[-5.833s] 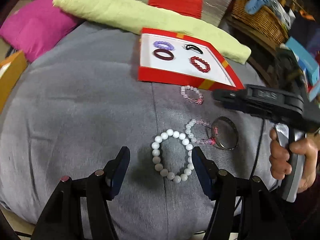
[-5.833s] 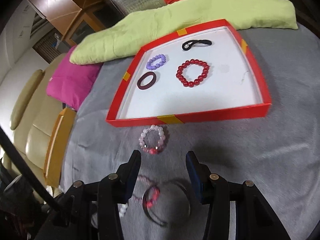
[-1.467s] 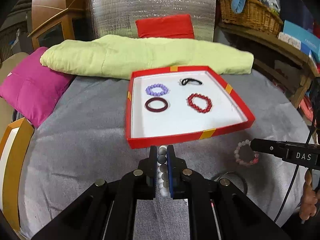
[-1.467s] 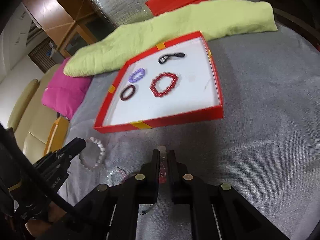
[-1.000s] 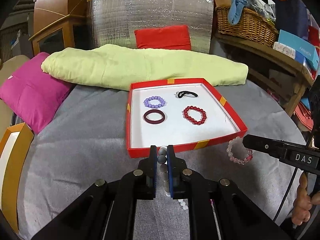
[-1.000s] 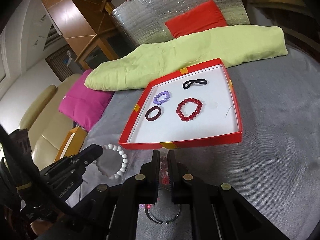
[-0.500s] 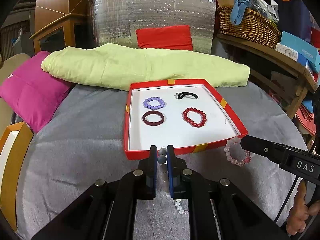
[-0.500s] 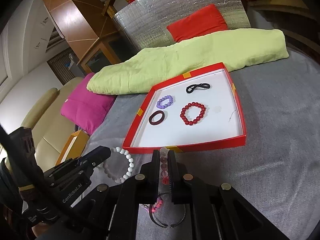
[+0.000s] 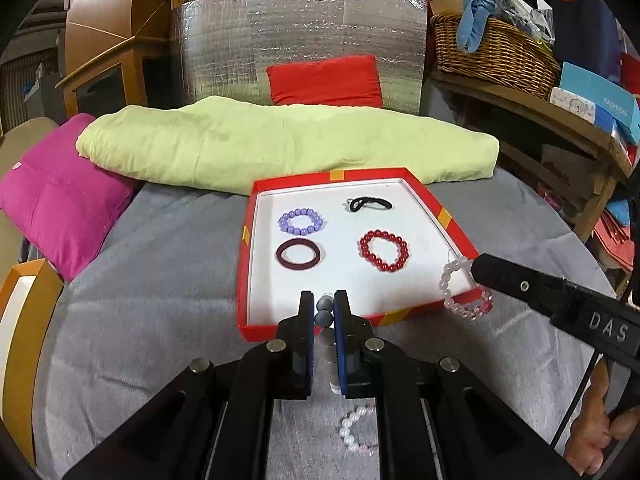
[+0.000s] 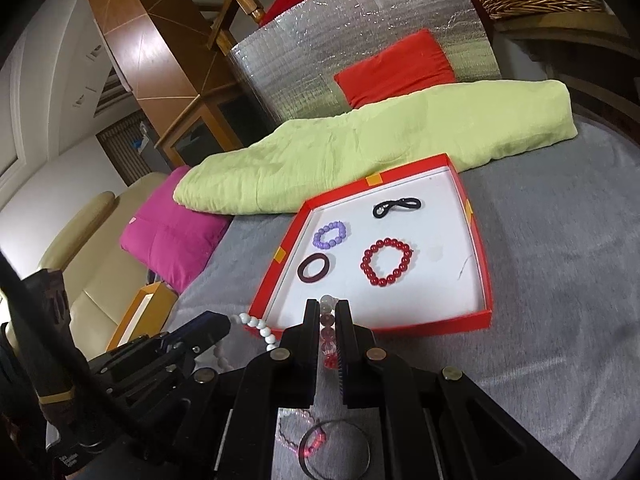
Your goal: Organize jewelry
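Both grippers pinch closed on hanging bracelets — left gripper (image 9: pixel 323 312) on the white bead bracelet (image 10: pixel 256 327), right gripper (image 10: pixel 327 320) on the pink bead bracelet (image 9: pixel 464 292) — either could snag the red tray (image 9: pixel 456 224) rim on release.

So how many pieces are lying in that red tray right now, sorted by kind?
Bead bracelets: 2, the purple bracelet and the red bracelet
Solid bangles: 1, the dark bangle
Loops: 1, the black loop
Total: 4

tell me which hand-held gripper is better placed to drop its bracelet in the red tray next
Probably the left hand-held gripper: its white bead bracelet already sits over the shallow red tray's near rim, while the right's pink bead bracelet hangs at the corner.
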A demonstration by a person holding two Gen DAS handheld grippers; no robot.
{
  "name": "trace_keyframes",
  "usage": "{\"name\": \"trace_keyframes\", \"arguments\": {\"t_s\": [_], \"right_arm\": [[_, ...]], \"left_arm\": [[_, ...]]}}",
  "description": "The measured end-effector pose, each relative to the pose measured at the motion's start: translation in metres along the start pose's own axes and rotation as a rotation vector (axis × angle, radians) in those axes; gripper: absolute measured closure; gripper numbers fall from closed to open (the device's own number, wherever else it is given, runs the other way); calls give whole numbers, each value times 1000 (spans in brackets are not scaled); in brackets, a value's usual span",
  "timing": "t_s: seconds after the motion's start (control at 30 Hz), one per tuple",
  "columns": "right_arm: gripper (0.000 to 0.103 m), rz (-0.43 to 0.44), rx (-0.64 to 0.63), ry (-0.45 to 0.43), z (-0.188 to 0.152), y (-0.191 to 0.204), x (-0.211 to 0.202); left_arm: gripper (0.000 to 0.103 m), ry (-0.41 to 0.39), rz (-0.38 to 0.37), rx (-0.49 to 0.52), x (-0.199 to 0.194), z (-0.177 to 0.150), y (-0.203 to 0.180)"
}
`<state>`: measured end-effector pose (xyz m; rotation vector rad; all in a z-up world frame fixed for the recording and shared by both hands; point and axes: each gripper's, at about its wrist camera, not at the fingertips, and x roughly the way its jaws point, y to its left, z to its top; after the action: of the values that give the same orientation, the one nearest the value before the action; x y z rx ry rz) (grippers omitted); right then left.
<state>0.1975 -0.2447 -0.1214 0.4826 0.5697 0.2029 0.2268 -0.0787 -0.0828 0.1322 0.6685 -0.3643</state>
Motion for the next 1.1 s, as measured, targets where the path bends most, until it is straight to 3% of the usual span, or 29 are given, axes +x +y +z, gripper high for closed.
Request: {"name": "trace_keyframes", "arguments": {"t_s": [0.27,0.67,1.1], "right_arm": [[95,-13,4,-13,10,-4,14],[95,-37,33,-22,31,-23,37],[95,-21,49,19,29,-21,60]], "left_arm": [[93,0,14,-15,23,15,-5],[93,26,92,-28,59,31,6],[93,63,93,-26,80,32,15]]}}
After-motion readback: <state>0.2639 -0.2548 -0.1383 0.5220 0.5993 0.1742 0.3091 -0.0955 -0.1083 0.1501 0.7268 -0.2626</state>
